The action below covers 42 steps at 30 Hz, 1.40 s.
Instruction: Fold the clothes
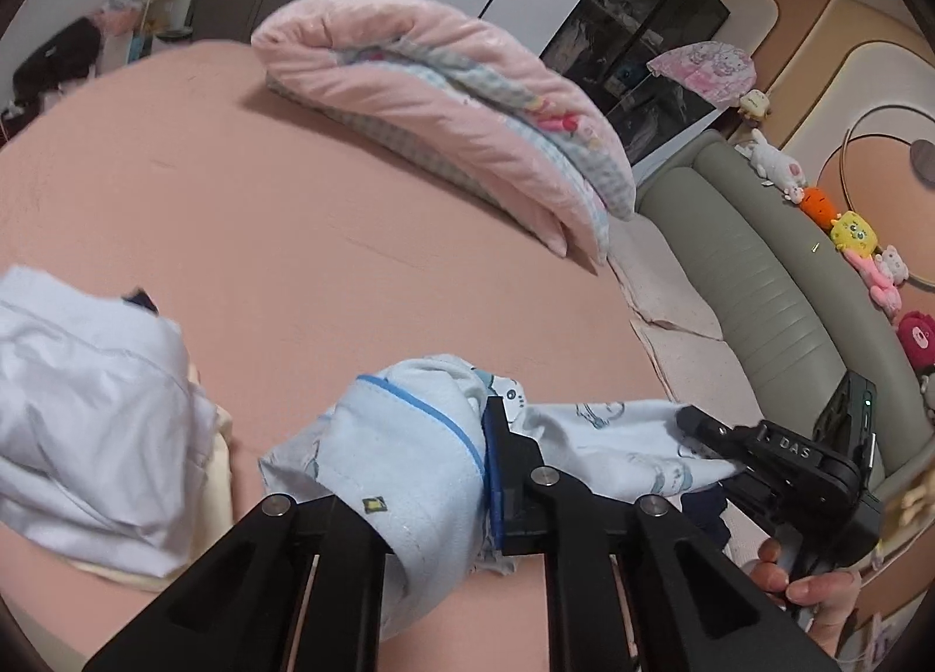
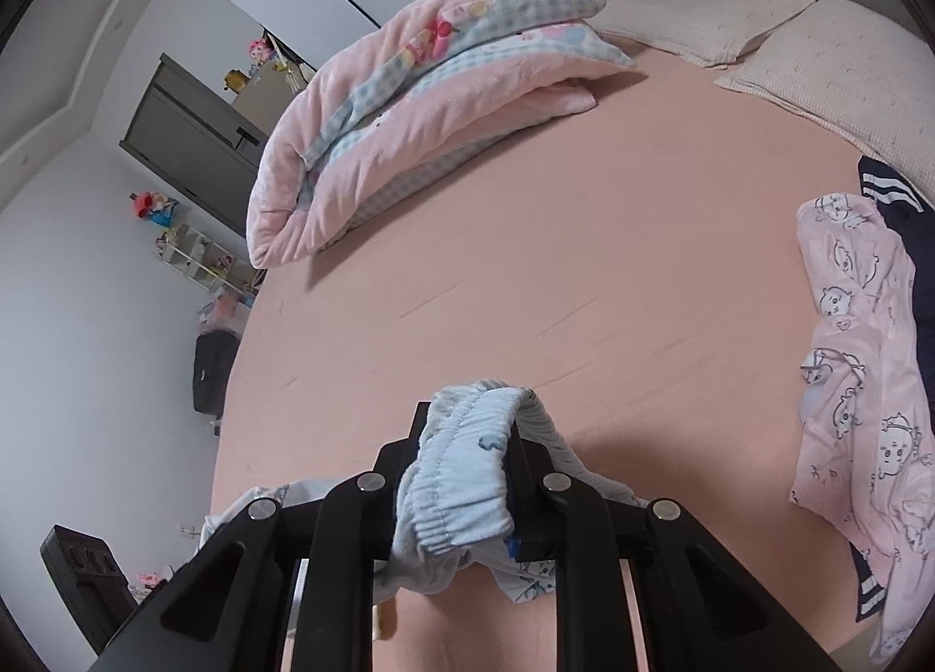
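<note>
left gripper [image 1: 467, 473]: fingers clenched on the light blue garment [image 1: 403, 456], at an edge with blue piping; cloth bunches over the left finger and hides most of it.
right gripper [image 2: 467, 473]: fingers clenched on the same garment's elastic waistband [image 2: 461, 473], which loops over the tips. In the left wrist view this gripper [image 1: 777, 461] enters from the right, a hand [image 1: 818, 590] on its handle.
garment position: stretched between the two grippers, held just above the bed [image 1: 327, 239]; printed fabric spans the gap and loose folds hang below the right gripper.
bed: pink sheet, mostly bare in the middle.
folded quilt [image 1: 444, 105]: pink with a checked lining, lying at the far side of the bed, well apart from the grippers.
white garment [image 1: 87, 397]: crumpled on the bed at the left edge of the left wrist view, near the left gripper.
pink printed garment [image 2: 859, 380]: on the bed at the right of the right wrist view, lying over a dark garment with white stripes [image 2: 894, 193].
pillows [image 2: 759, 29]: beige, at the far end of the bed past the quilt.
plush toys [image 1: 847, 228]: lined along the grey headboard [image 1: 759, 274].
</note>
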### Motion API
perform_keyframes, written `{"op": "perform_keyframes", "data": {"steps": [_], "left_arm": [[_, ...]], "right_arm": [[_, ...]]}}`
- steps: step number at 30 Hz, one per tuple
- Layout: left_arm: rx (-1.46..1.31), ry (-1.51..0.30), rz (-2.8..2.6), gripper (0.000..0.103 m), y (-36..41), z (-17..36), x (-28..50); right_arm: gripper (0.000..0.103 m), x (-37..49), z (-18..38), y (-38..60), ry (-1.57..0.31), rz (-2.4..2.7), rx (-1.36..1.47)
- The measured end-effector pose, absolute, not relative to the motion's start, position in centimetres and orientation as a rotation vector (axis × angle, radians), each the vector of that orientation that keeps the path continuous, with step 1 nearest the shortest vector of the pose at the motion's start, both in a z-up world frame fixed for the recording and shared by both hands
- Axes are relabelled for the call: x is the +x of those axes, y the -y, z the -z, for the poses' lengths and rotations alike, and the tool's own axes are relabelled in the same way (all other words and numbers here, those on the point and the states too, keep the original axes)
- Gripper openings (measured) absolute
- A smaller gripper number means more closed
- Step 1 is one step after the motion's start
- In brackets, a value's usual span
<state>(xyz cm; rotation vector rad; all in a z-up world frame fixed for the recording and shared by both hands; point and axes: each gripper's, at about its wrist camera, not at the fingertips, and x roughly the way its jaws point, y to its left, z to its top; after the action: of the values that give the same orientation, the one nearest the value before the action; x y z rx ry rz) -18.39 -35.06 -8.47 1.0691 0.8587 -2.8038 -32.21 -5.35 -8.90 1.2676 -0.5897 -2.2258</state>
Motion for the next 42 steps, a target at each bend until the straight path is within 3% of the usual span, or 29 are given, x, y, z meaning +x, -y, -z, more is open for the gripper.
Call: {"op": "perform_keyframes", "data": {"steps": [13,42], "left_arm": [[1.011,-0.715,2.896,0.01,34.6,2.3,-16.5],[0.833,-0.343,3.021,0.01,29.3,-10.1,-6.8]], "right_arm": [[0.017,-28.4,1.3,6.0,0.311,2.331,1.231],[0.017,-14.8,-12.2,1.8,0.03,2.415,0.942]]}}
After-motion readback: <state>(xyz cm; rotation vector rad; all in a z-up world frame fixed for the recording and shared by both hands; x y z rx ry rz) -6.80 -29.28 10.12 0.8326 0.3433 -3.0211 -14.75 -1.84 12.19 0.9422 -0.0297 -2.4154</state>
